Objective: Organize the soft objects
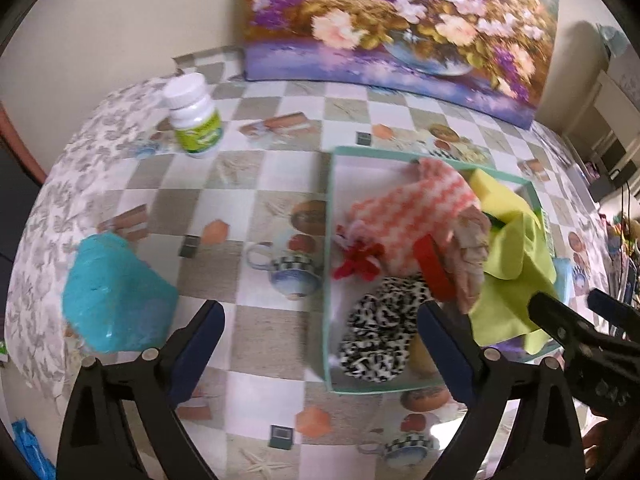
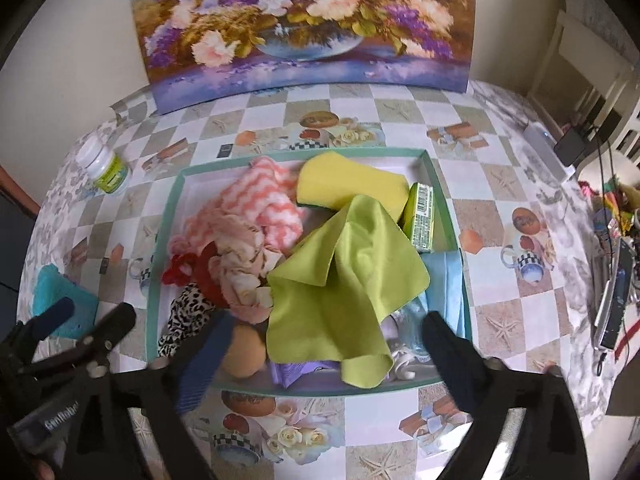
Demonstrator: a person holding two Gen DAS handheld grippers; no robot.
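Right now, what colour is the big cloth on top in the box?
Lime green. The cloth shows best in the right wrist view, draped over the pile.

On the black plastic body of the left tongs (image 2: 86, 322), seen in the right wrist view, white lettering shows, too blurred to read. The green box (image 2: 421, 216) in the tray bears a barcode; its digits are illegible.

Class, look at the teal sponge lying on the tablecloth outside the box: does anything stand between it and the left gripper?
Nothing visible does. The teal sponge lies on bare tablecloth, just beyond the open left gripper. The white bottle stands farther back, out of the way.
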